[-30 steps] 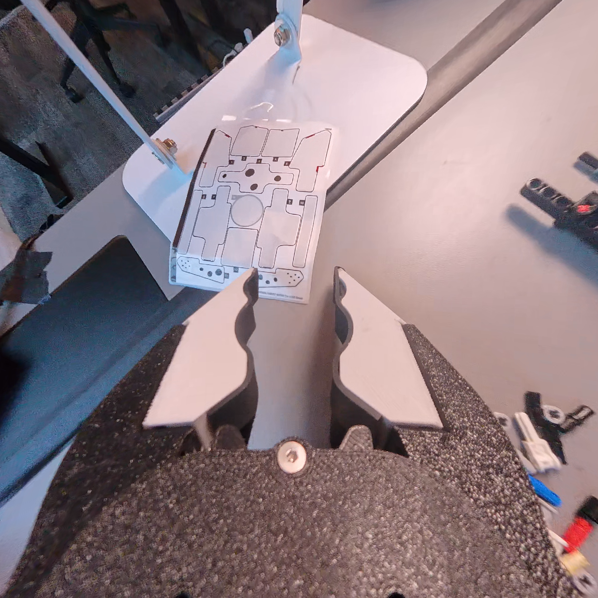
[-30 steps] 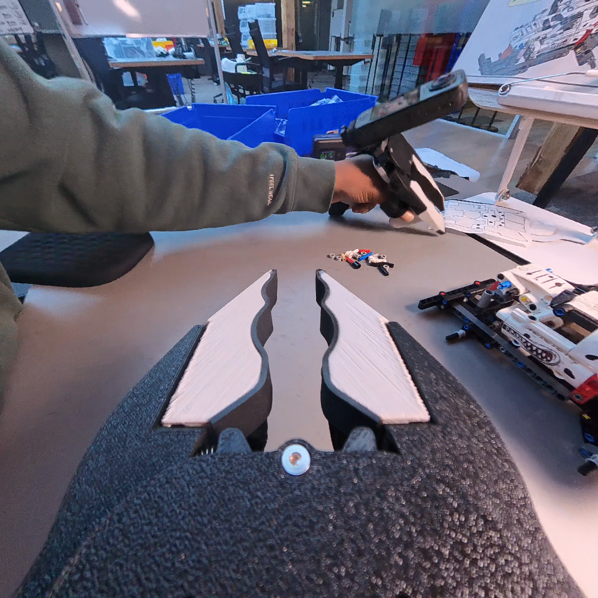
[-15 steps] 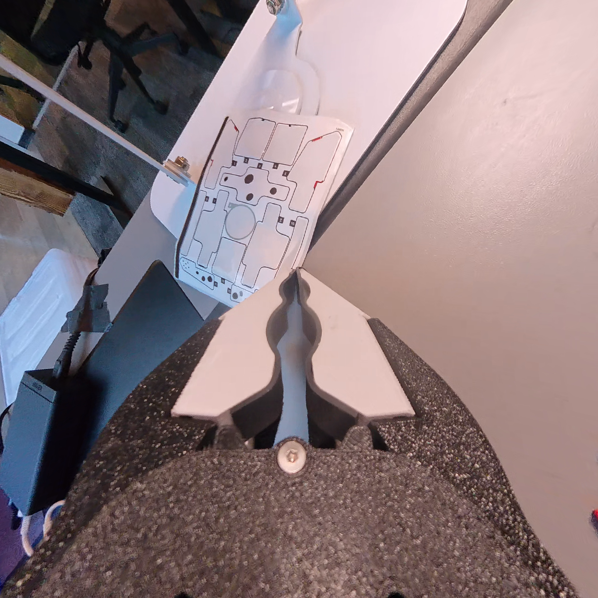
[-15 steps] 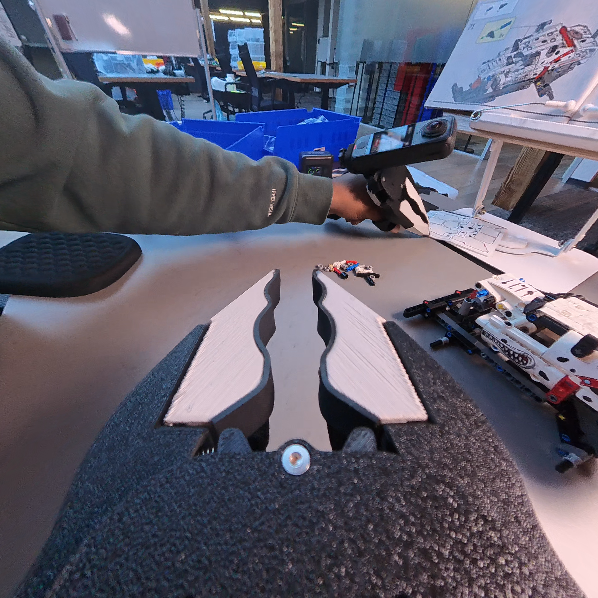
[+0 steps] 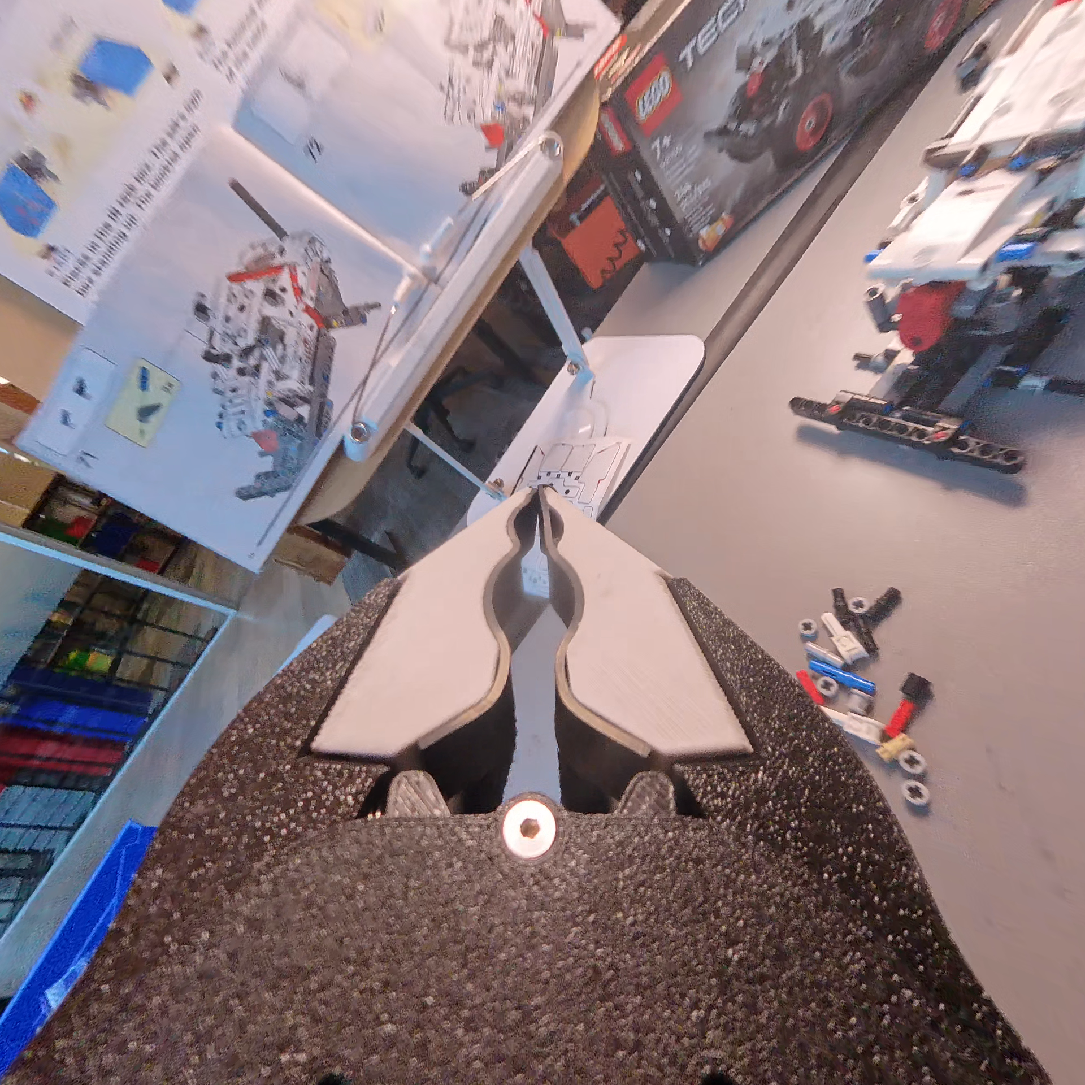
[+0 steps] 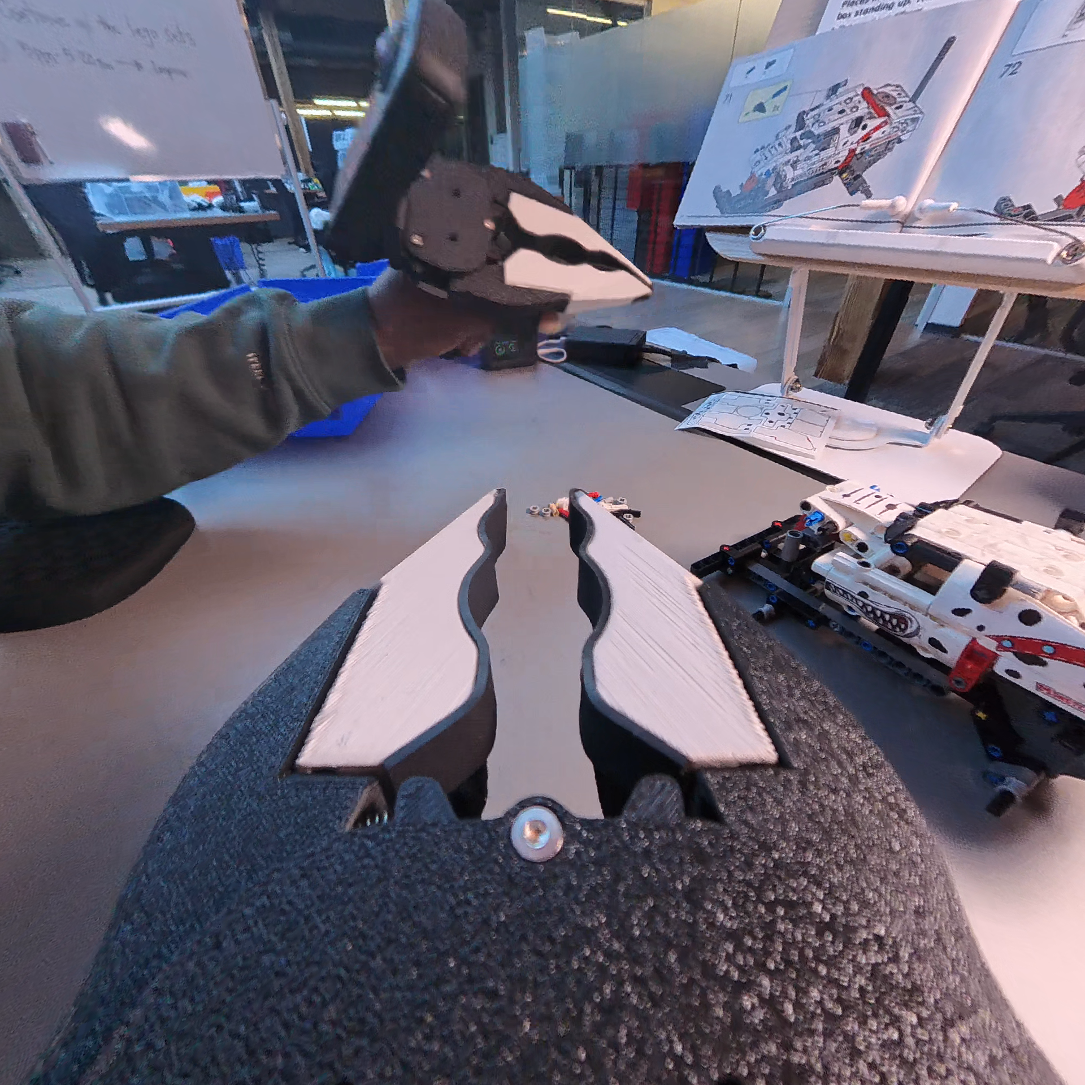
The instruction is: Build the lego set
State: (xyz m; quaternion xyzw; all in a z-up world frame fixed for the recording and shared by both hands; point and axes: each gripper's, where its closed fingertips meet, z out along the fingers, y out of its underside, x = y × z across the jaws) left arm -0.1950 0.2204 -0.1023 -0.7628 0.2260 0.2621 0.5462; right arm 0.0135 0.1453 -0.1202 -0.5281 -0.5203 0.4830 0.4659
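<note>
The left gripper (image 5: 540, 496) is hanging high in the air, up in the top middle of the right wrist view (image 6: 637, 287). Its fingers are pressing together at the tips. A tiny white bit is showing in the gap behind the tips. It may be a sticker, or just the paper far behind, and the pictures are not making that clear.

The right gripper (image 6: 537, 499) is floating low over the smooth grey surface (image 6: 352, 499). Its fingers are spreading apart and holding nothing.

The half-built white toy truck with black spots and a toothy grin (image 6: 939, 587) is sitting on the surface at the right side of that frame. It is also showing at the top right of the left wrist view (image 5: 969, 264). Its long side is running from the middle right down to the lower right, so it is lying off to the right of the right fingers. The right gripper is much nearer to it than the left one.

A little pile of loose red, blue, white and black bricks (image 6: 578, 506) is waiting straight ahead, just past the right fingertips (image 5: 857, 687).

The flat white sticker sheet with black outlines (image 6: 763, 420) is lying at the foot of the white stand, which is holding the open picture book of building steps (image 6: 822, 129).
</note>
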